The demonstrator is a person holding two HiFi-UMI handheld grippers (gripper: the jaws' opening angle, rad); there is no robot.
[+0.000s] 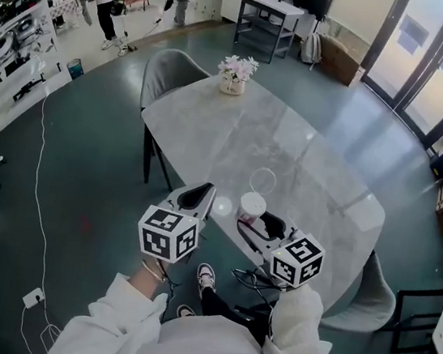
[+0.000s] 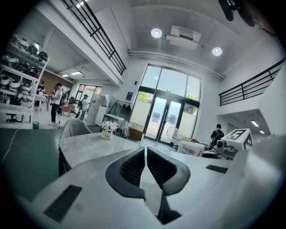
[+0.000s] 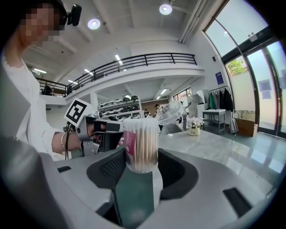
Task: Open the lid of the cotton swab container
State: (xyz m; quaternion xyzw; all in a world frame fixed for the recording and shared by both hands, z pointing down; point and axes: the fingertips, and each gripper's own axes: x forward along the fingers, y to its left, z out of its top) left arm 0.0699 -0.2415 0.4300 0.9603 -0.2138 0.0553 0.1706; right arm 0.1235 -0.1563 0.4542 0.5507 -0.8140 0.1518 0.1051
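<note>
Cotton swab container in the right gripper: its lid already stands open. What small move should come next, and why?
Probably set the clear cylindrical cotton swab container down on the grey marble table and open the right gripper. Its clear lid already stands tilted open, and the left gripper is shut on nothing, so the task looks done.

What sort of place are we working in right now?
Probably a large open workshop or lab hall rather than a home: tall glass doors, wall shelves loaded with equipment, a gallery railing on an upper level, and a stone-look table out on the open floor.
</note>
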